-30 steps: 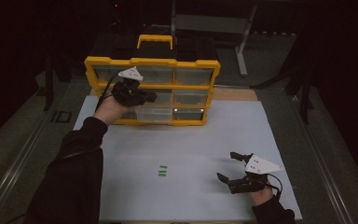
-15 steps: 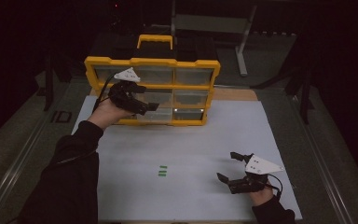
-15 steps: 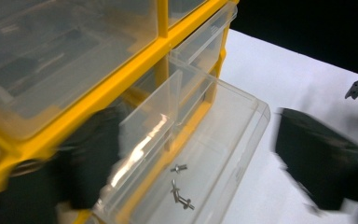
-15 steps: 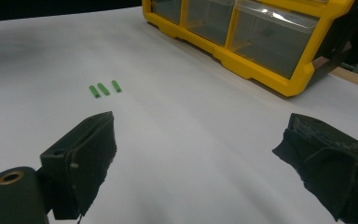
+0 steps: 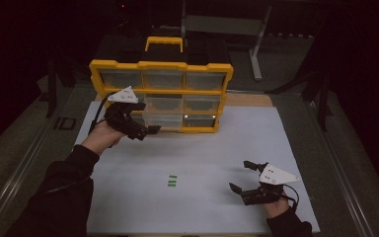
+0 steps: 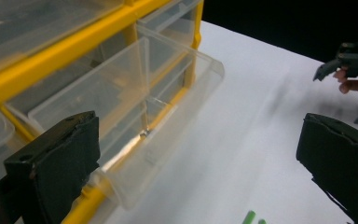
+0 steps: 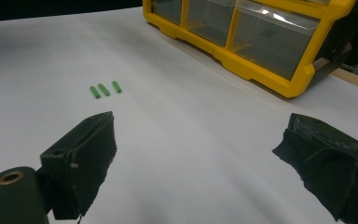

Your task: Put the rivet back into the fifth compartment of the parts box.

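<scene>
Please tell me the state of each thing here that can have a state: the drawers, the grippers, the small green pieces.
Clear drawer: pulled partly out of the yellow organizer.
Other drawers: pushed in.
Left hand-held gripper: open, holding nothing, beside the pulled-out drawer.
Right hand-held gripper: open, empty, above the white sheet.
Green pieces: three, lying loose side by side.

The room is dim, its surroundings nearly black. The white mat (image 5: 202, 148) looks grey. Near jaws blur softly.

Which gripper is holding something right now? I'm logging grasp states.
Left gripper: open, holding nothing, beside the pulled-out clear drawer.
Right gripper: open, holding nothing, over the white sheet.
</scene>
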Available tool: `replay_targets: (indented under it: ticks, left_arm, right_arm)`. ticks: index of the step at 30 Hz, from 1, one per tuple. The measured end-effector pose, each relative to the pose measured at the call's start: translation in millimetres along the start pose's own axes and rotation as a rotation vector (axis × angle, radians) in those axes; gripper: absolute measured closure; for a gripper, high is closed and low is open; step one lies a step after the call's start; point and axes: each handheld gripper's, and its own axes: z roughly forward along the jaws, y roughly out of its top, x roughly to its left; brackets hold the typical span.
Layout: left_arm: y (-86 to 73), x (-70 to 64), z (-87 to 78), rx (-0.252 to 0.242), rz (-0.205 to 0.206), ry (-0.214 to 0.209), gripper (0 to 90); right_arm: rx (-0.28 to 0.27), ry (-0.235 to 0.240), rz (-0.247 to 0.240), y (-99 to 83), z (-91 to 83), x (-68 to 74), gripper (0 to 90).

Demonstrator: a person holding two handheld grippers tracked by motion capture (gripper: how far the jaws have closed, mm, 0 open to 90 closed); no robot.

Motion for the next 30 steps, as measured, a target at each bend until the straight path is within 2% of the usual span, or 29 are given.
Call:
replay_targets:
  ticks: [2,8,11,13,15,17,23,25,30]
  left_arm:
    - [-6.3,-4.1,-4.1,-0.012,0.000,0.011,0.0]
    - [-27.6,-16.9,-15.9,-0.061,-0.007,-0.002,0.0]
    - [-38.5,-24.6,-18.3,-0.069,-0.004,0.020,0.0]
    - [-45.6,-29.3,-19.1,-0.075,-0.014,0.006,0.0]
    - [-52.3,-35.4,-19.6,-0.085,-0.003,0.021,0.0]
    - [-58.6,-39.8,-19.5,-0.084,-0.006,0.003,0.0]
    - [-78.1,-52.5,-13.9,-0.066,-0.001,-0.008,0.0]
    - [-85.5,-55.0,-11.5,-0.075,-0.011,-0.021,0.0]
    - [-106.3,-60.2,-4.9,-0.073,-0.042,-0.010,0.0]
  right_arm:
    - [0.000,0.000,0.001,0.0,0.0,-0.1,9.4]
    - [0.001,0.002,0.002,0.1,0.7,0.4,9.4]
    - [0.001,0.002,0.001,0.2,1.0,0.7,9.4]
    - [0.002,0.004,0.002,0.1,1.4,0.8,9.4]
    - [0.002,0.004,-0.003,-0.1,1.8,0.4,9.4]
    - [0.002,0.004,0.001,-0.2,1.8,0.3,9.4]
    - [0.003,0.005,0.002,0.1,1.8,0.8,9.4]
    - [0.002,0.005,0.002,0.1,1.6,0.7,9.4]
    - [0.002,0.005,0.003,0.1,1.5,0.8,9.4]
